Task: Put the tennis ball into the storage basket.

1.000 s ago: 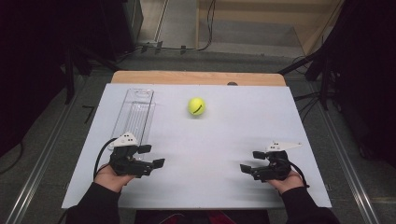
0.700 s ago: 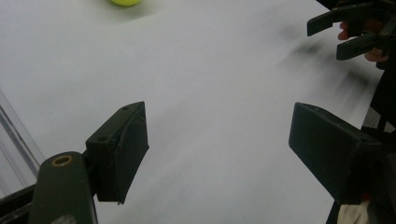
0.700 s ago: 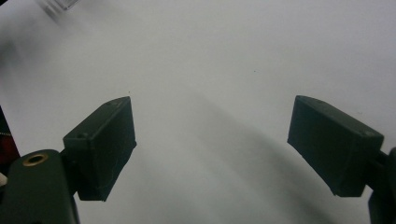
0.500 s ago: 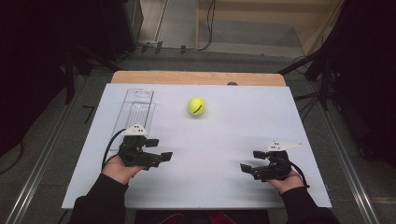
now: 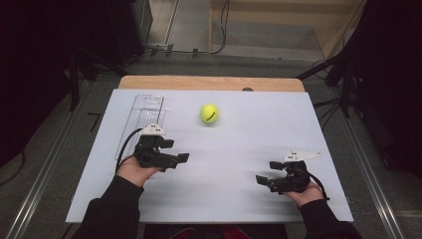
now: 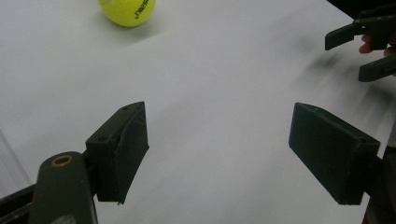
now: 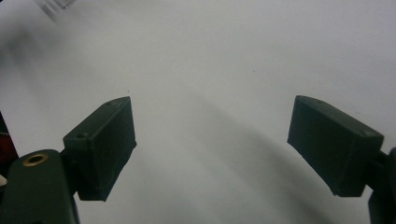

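Left gripper moved up-frame toward my one fuzzy round tennis ball; both jaw pairs apart, right gripper low right, one clear plastic tray upper left

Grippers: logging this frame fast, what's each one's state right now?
Left gripper: open, holding nothing, over bare table.
Right gripper: open, holding nothing.
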